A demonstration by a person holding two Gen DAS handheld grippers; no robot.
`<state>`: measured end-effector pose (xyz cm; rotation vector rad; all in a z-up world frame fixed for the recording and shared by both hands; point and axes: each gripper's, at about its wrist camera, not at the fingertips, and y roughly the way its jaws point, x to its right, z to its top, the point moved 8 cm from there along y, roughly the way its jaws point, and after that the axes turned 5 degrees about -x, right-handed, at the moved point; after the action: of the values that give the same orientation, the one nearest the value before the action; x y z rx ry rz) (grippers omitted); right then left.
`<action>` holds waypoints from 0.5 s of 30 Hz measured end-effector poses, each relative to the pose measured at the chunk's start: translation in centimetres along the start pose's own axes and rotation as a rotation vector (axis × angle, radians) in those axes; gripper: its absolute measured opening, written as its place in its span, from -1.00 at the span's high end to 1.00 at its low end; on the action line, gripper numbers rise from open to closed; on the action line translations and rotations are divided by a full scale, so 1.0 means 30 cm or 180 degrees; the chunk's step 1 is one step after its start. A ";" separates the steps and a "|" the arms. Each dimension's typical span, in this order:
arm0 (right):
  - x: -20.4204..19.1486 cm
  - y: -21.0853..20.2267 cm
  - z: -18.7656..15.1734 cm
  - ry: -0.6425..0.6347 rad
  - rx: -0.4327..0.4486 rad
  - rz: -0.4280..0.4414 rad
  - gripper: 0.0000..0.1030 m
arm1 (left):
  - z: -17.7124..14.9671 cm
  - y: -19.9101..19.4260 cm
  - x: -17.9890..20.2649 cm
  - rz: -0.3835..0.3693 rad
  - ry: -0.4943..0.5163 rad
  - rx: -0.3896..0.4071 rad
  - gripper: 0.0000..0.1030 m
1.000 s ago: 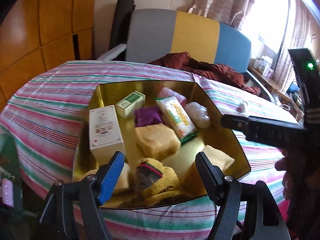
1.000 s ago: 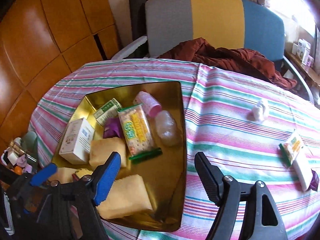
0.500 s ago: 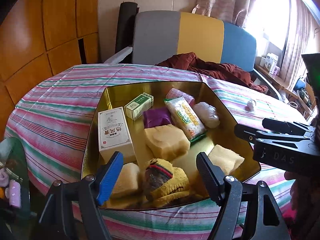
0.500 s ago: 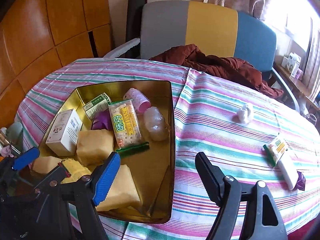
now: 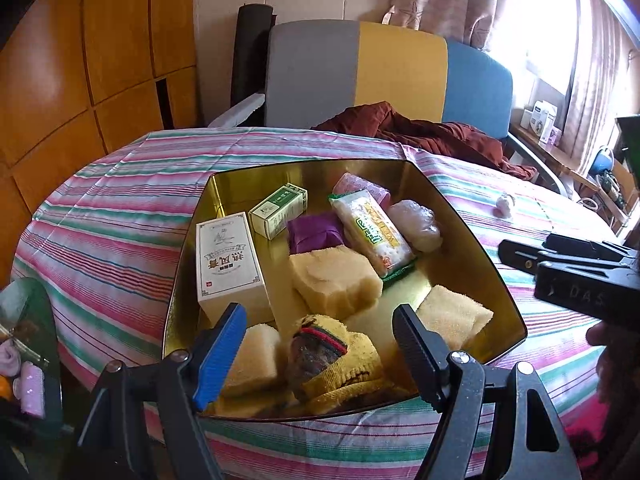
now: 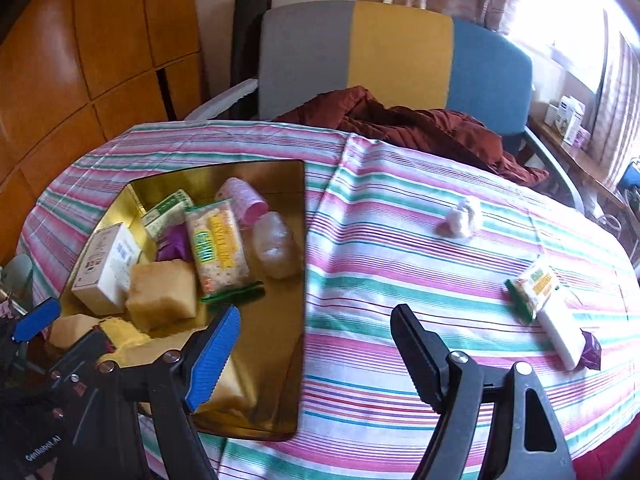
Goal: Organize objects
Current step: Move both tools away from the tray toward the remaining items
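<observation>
A gold tray (image 5: 480,256) on the striped tablecloth holds a white box (image 5: 228,260), a green box (image 5: 278,210), a cracker packet (image 5: 372,234), yellow sponges (image 5: 334,282) and a yellow knit piece (image 5: 332,356). My left gripper (image 5: 320,354) hovers open over the tray's near end, above the knit piece, gripping nothing. My right gripper (image 6: 316,356) is open and empty over the tray's right rim (image 6: 300,280). On the cloth to its right lie a white crumpled ball (image 6: 460,216), a second cracker packet (image 6: 534,290), a white bar (image 6: 562,336) and a purple wrapper (image 6: 592,350).
A grey, yellow and blue chair (image 5: 392,68) with dark red cloth (image 6: 400,124) on it stands behind the table. Wooden panels (image 5: 80,80) line the left wall. A green container (image 5: 28,320) with small items sits off the table's left edge. A hand (image 5: 616,360) holds the right gripper.
The right wrist view has swung to the right, so the tray sits further left in it and more striped cloth shows. The left gripper has stayed over the tray's near end.
</observation>
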<state>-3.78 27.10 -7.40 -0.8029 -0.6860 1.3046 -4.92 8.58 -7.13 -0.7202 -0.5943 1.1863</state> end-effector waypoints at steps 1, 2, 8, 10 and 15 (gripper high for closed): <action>0.015 0.001 -0.002 0.0029 -0.0010 -0.0011 -0.53 | -0.002 0.002 0.001 0.0002 0.0007 -0.0007 -0.48; 0.030 0.002 -0.005 0.0054 -0.0016 -0.0028 -0.53 | -0.003 0.004 0.002 0.0006 0.0014 -0.0013 -0.48; 0.126 0.004 -0.022 0.0137 -0.0044 -0.0160 -0.53 | -0.008 0.008 0.006 0.0024 0.0032 -0.0025 -0.48; 0.157 0.005 -0.026 0.0166 -0.0059 -0.0196 -0.53 | -0.010 0.013 0.009 0.0033 0.0045 -0.0037 -0.48; 0.245 0.008 -0.040 0.0220 -0.0122 -0.0307 -0.53 | -0.012 0.017 0.016 0.0050 0.0077 -0.0044 -0.48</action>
<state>-1.84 34.24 -8.32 -0.8322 -0.6881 1.1745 -4.82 9.07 -7.73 -0.7511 -0.5780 1.1874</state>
